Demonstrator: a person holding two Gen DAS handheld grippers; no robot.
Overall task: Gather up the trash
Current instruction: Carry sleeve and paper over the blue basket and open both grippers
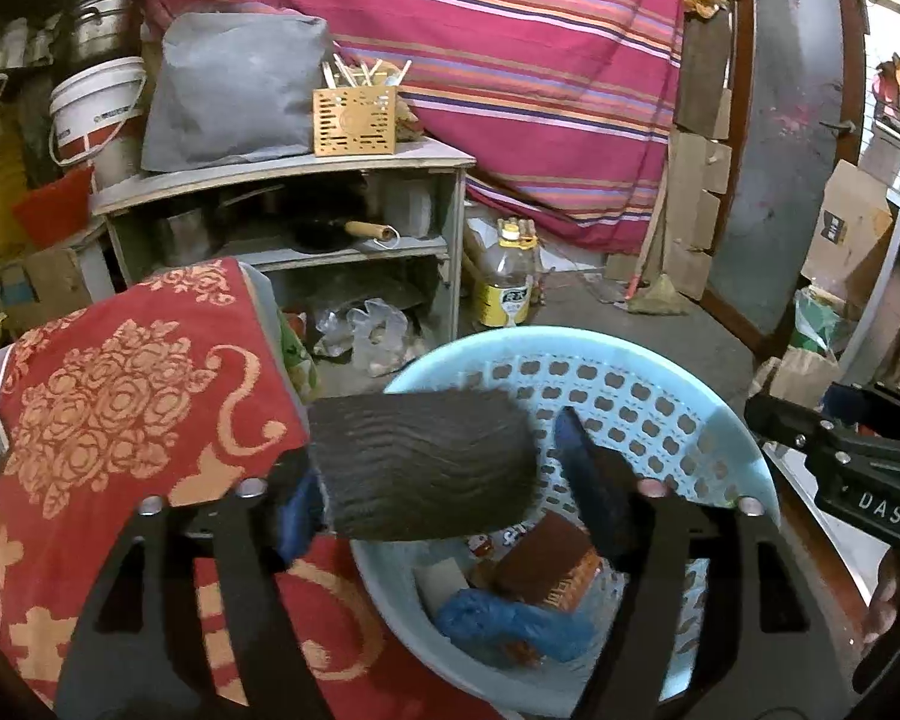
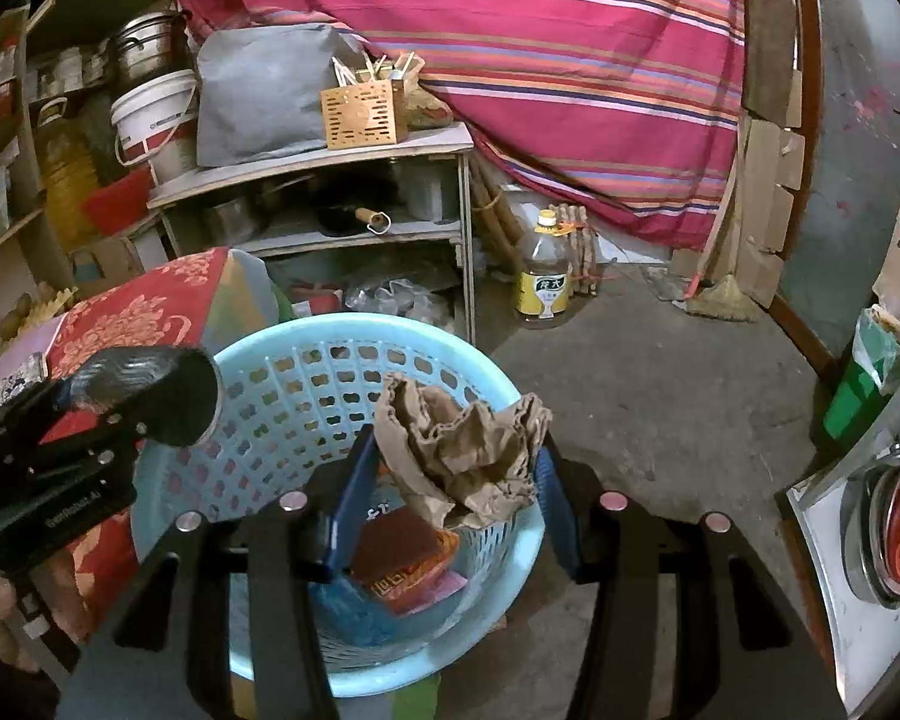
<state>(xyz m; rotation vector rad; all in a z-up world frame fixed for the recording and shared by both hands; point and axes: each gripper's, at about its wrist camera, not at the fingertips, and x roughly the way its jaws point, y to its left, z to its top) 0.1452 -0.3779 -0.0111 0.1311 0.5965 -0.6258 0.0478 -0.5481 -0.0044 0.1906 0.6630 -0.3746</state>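
A light blue perforated basket (image 1: pixel 678 414) (image 2: pixel 270 396) stands on the floor and holds a brown box (image 1: pixel 546 564) (image 2: pixel 402 558) and a blue crumpled bag (image 1: pixel 510 624). My left gripper (image 1: pixel 450 480) is over the basket's left rim. A black ridged paper cup (image 1: pixel 420 462) lies sideways against its left finger; the right finger (image 1: pixel 588 492) stands apart from it. The cup also shows in the right wrist view (image 2: pixel 162 390). My right gripper (image 2: pixel 450 480) is shut on a crumpled brown paper (image 2: pixel 462 450) above the basket.
A table with a red patterned cloth (image 1: pixel 120 420) is left of the basket. Behind stand a wooden shelf unit (image 1: pixel 282 222), a white bucket (image 1: pixel 96 108), an oil bottle (image 1: pixel 507 276) on the floor and a striped cloth (image 1: pixel 510 60). A metal counter (image 2: pixel 840 540) is at right.
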